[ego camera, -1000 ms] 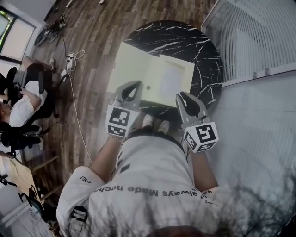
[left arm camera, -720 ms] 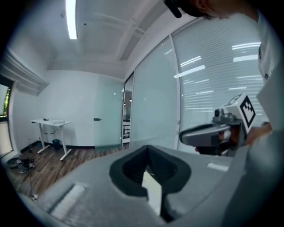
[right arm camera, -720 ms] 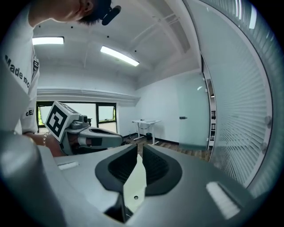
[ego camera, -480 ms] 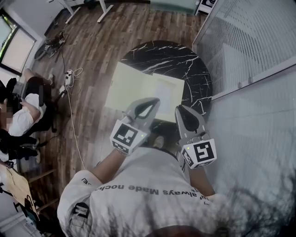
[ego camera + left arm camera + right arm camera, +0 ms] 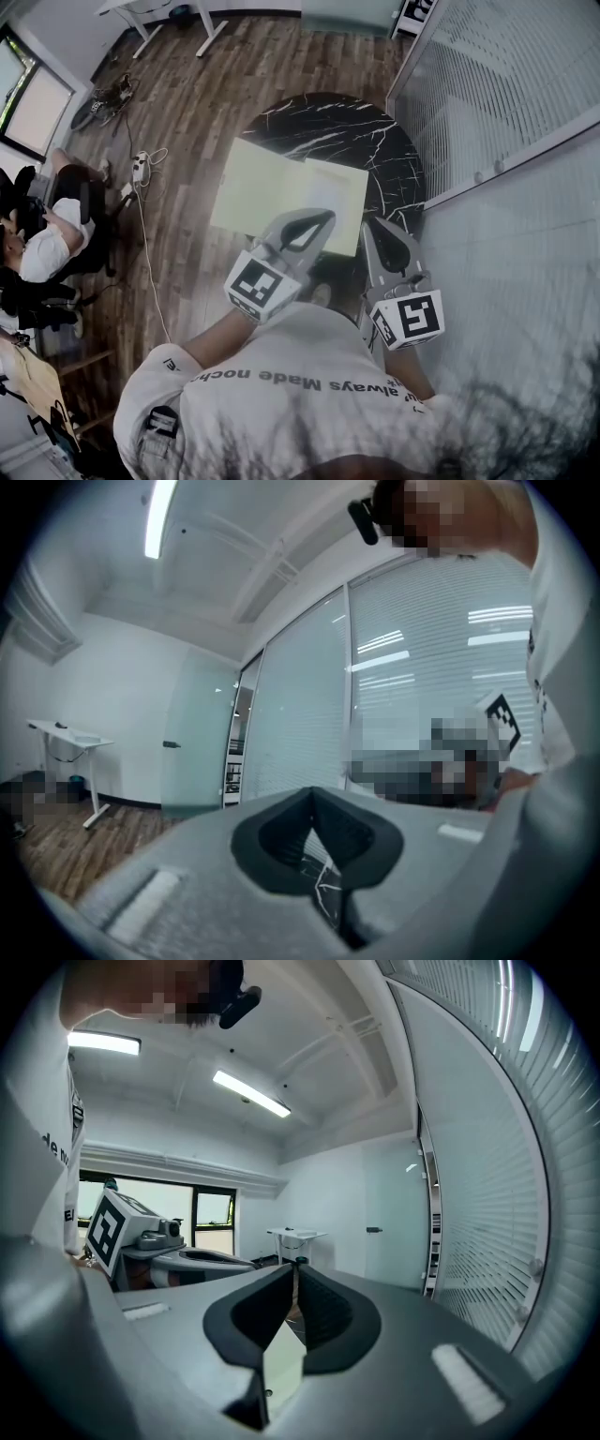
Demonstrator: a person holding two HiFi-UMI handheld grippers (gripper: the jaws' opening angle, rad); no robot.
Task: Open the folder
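**Operator A:** Two leaves of the folder (image 5: 281, 192) lie flat and face up on the round black table (image 5: 384, 141). I judge the opening done. Report the layout, left to right.

**Operator B:** The left leaf reaches past the table's rim, over the wood floor (image 5: 187, 94). The right leaf rests on the marble. With both leaves spread flat, I see no lift left to make.

**Operator A:** Tongs status?

**Operator B:** The left gripper (image 5: 328, 217) overlaps the folder's near edge in the head view, and I judge it raised clear. Its jaws are pressed together at the tips with nothing between them; only marble shows through the gap behind. The right gripper (image 5: 375, 225) sits just beside it, by the near right corner. Its jaws have just been closing and meet at the tips with nothing pinched. The pale folder shows below, through the gap.

**Operator A:** Why hold them there?

**Operator B:** I judge both are parked off the work so that nothing drags the leaves.
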